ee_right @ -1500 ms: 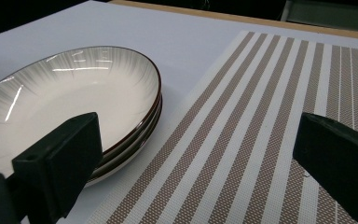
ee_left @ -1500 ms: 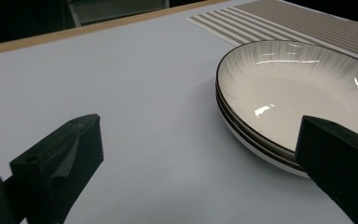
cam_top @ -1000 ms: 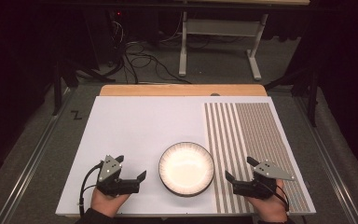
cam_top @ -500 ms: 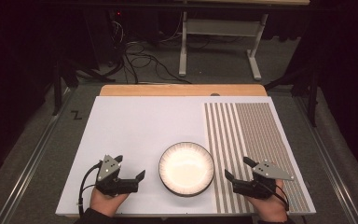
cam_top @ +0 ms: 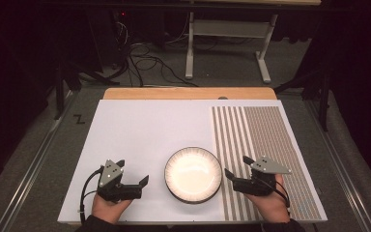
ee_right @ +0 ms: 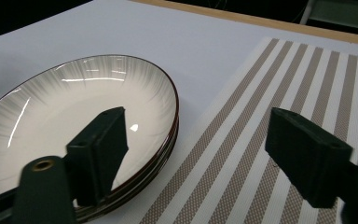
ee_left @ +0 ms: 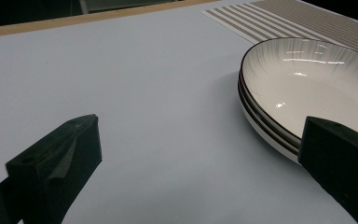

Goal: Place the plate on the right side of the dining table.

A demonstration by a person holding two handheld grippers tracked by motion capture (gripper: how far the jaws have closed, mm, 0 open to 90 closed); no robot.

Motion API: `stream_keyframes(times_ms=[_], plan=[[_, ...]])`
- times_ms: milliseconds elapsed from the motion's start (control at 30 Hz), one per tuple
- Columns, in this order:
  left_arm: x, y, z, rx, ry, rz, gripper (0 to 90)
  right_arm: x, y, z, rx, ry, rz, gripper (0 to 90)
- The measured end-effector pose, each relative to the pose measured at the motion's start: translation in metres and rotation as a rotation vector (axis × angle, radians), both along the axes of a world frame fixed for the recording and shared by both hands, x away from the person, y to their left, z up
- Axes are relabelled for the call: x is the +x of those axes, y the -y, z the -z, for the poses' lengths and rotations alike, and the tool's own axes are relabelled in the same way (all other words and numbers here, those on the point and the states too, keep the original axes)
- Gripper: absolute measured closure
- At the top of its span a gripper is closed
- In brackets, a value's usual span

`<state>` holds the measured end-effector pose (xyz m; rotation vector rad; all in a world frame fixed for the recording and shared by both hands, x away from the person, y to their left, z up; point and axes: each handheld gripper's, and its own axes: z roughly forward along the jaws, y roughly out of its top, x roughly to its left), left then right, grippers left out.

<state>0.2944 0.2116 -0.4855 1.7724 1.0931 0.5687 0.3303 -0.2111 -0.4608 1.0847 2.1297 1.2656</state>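
Plates (cam_top: 193, 174), stack of two or three, near front edge between grippers. Left gripper (cam_top: 144, 182), right gripper (cam_top: 231, 174): jaws apart, empty. Glazed ceramic: likely heavy, rigid, slick, breakable. Best hold: rim.

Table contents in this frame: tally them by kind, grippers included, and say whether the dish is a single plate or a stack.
Plates: 2 rims seen stacked in the left gripper view; more cannot be ruled out.
Striped placemat: 1
White mat: 1
Grippers: 2, left gripper and right gripper, both open, holding nothing.
Total: 6
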Motion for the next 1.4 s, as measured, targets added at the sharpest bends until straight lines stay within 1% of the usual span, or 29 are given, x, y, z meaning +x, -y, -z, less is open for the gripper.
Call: stream_keyframes(times_ms=[100, 133, 167, 200, 233, 267, 333, 367, 400, 433, 467, 500, 567, 600, 633, 667, 733, 800, 833, 867, 900, 933, 1000, 1033, 1167, 1267, 1367, 1400], plan=[[0.0, -0.002, 0.0, -0.006, -0.006, 0.0, 0.5, 0.007, -0.006, -0.002, 0.003, 0.009, -0.001, 31.2], [0.0, -0.002, 0.001, -0.008, -0.007, 0.0, 0.5, 0.011, -0.009, -0.002, 0.002, 0.015, 0.001, 35.2], [0.0, -0.002, 0.001, -0.007, -0.009, 0.0, 0.5, 0.013, -0.011, -0.003, 0.007, 0.012, -0.002, 37.3], [0.0, -0.002, 0.001, -0.007, -0.009, 0.0, 0.5, 0.013, -0.011, -0.003, 0.007, 0.012, -0.002, 37.3], [0.001, -0.002, 0.001, -0.006, -0.011, 0.001, 0.5, 0.014, -0.013, -0.004, 0.001, 0.009, -0.002, 39.4], [0.001, -0.001, 0.002, -0.006, -0.012, 0.003, 0.6, 0.016, -0.018, -0.005, 0.001, 0.001, -0.017, 44.0], [0.001, -0.001, 0.002, -0.009, -0.012, 0.003, 0.6, 0.017, -0.021, -0.006, 0.0, 0.004, -0.023, 45.5], [0.001, -0.001, 0.002, -0.005, -0.013, 0.005, 0.7, 0.019, -0.028, -0.008, 0.002, 0.002, -0.027, 48.1], [0.001, -0.001, 0.002, -0.005, -0.013, 0.005, 0.7, 0.019, -0.028, -0.008, 0.002, 0.002, -0.027, 48.1], [0.001, 0.0, 0.003, -0.005, -0.015, 0.006, 0.7, 0.018, -0.033, -0.007, 0.008, 0.003, -0.02, 50.5], [0.001, 0.0, 0.003, -0.005, -0.015, 0.006, 0.7, 0.018, -0.033, -0.007, 0.008, 0.003, -0.02, 50.5], [0.001, 0.0, 0.003, -0.008, -0.017, 0.008, 0.8, 0.016, -0.034, -0.003, 0.022, 0.0, -0.023, 54.6], [0.001, 0.0, 0.004, -0.009, -0.018, 0.013, 1.1, 0.015, -0.032, 0.003, 0.007, -0.024, -0.036, 59.0], [0.001, 0.0, 0.004, -0.009, -0.018, 0.013, 1.2, 0.015, -0.032, 0.003, 0.007, -0.024, -0.036, 59.0], [0.001, 0.001, 0.004, -0.012, -0.019, 0.015, 1.2, 0.013, -0.03, 0.006, 0.012, -0.039, -0.035, 62.0], [0.001, 0.001, 0.004, -0.013, -0.02, 0.016, 1.4, 0.01, -0.024, 0.011, 0.02, -0.063, -0.033, 66.4], [0.0, 0.001, 0.004, -0.017, -0.019, 0.016, 1.5, 0.011, -0.019, 0.013, 0.027, -0.086, -0.038, 68.9], [0.0, 0.002, 0.004, -0.015, -0.021, 0.019, 1.5, 0.012, -0.017, 0.013, 0.031, -0.094, -0.034, 70.3], [0.001, 0.002, 0.005, -0.013, -0.023, 0.02, 1.6, 0.012, -0.016, 0.013, 0.024, -0.096, -0.025, 72.3], [0.001, 0.002, 0.005, -0.013, -0.025, 0.022, 1.6, 0.013, -0.015, 0.014, 0.025, -0.095, -0.03, 74.1], [0.002, 0.003, 0.006, -0.014, -0.029, 0.021, 1.7, 0.013, -0.015, 0.014, 0.023, -0.098, -0.027, 78.7], [0.002, 0.003, 0.006, -0.014, -0.029, 0.021, 1.7, 0.013, -0.015, 0.014, 0.023, -0.098, -0.027, 78.7], [0.002, 0.004, 0.007, -0.014, -0.031, 0.022, 1.7, 0.013, -0.017, 0.014, 0.009, -0.11, -0.025, 88.7], [0.002, 0.004, 0.007, -0.013, -0.034, 0.023, 1.8, 0.013, -0.017, 0.015, -0.004, -0.116, -0.018, 90.0], [0.002, 0.005, 0.007, -0.015, -0.035, 0.024, 1.9, 0.012, -0.018, 0.015, -0.014, -0.124, -0.014, 90.0], [0.001, 0.004, 0.007, -0.02, -0.033, 0.024, 1.9, 0.011, -0.019, 0.016, -0.024, -0.117, -0.026, 90.0], [0.002, 0.003, 0.007, -0.023, -0.037, 0.027, 2.2, 0.011, -0.022, 0.018, -0.035, -0.124, -0.034, 90.0], [0.002, 0.003, 0.007, -0.031, -0.042, 0.031, 2.4, 0.011, -0.023, 0.018, -0.043, -0.127, -0.032, 90.0]])
